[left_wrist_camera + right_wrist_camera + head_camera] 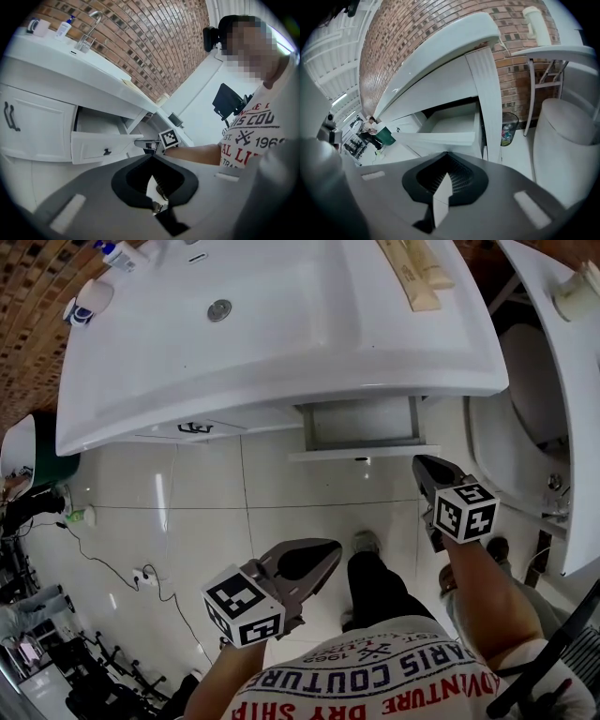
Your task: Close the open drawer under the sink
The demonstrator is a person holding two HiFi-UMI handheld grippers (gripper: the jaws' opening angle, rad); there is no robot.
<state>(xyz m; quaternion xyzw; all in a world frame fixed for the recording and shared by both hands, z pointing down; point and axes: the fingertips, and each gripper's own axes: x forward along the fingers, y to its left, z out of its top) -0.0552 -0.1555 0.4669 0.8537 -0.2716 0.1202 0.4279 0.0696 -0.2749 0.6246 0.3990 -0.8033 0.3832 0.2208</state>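
Where the white tiled floor (187, 512) meets the brick wall (28, 296), I see the drawer (361, 423) pulled out under the sink (281, 324), with the toilet (525, 399) near its right. My right gripper (422, 463), jaws together and empty, sits just beside the drawer front's right end. My left gripper (330, 551), also pinched together and empty, hangs well back over bare floor.

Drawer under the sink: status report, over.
Left gripper shut, empty, well short. Right gripper shut, empty, by the drawer front. Drawer open, nothing blocking it.
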